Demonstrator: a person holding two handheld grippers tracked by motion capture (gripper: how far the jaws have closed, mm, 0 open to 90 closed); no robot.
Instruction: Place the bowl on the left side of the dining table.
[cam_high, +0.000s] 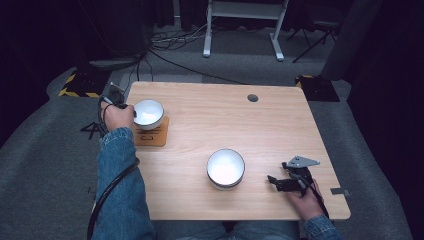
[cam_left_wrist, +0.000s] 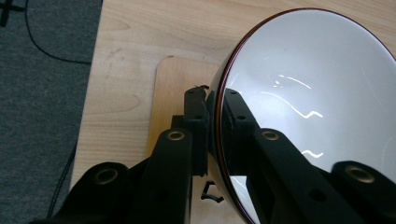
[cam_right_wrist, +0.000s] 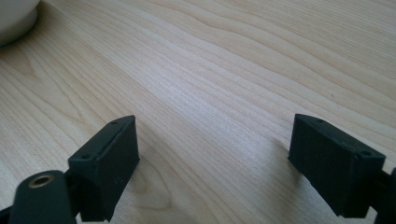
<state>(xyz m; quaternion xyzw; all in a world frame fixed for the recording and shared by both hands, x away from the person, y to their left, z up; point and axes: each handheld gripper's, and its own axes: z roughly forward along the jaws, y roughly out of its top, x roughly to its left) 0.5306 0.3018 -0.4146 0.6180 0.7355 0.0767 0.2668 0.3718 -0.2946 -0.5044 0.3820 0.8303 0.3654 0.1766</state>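
The light wooden desk (cam_high: 215, 125) carries two white bowls and a thin wooden coaster (cam_high: 152, 134). The far bowl (cam_high: 148, 113) sits at the desk's left side over the coaster, which lies flat near the left edge and bears dark markings; whether the bowl rests on the coaster or is lifted just clear of it cannot be told. The left tongs (cam_high: 122, 106) are closed on this bowl's rim. In the left gripper view the left tongs (cam_left_wrist: 214, 121) show one jaw inside the bowl (cam_left_wrist: 308, 102) and one outside, pinching its dark-edged wall, with the coaster (cam_left_wrist: 170, 88) visible beneath. The person's left hand (cam_high: 116, 116) holds the tool from the left, a denim sleeve (cam_high: 120, 185) behind it and a black cable trailing down along the arm.

The near bowl (cam_high: 226, 168) stands alone near the front centre of the desk, untouched. The right tongs (cam_high: 272, 180) lie low at the front right, well apart from that bowl, held by the right hand (cam_high: 305, 200). In the right gripper view the right tongs (cam_right_wrist: 215, 158) stand wide, with bare desk (cam_right_wrist: 224, 84) between the jaws and part of a white bowl (cam_right_wrist: 16, 16) at the upper left corner.
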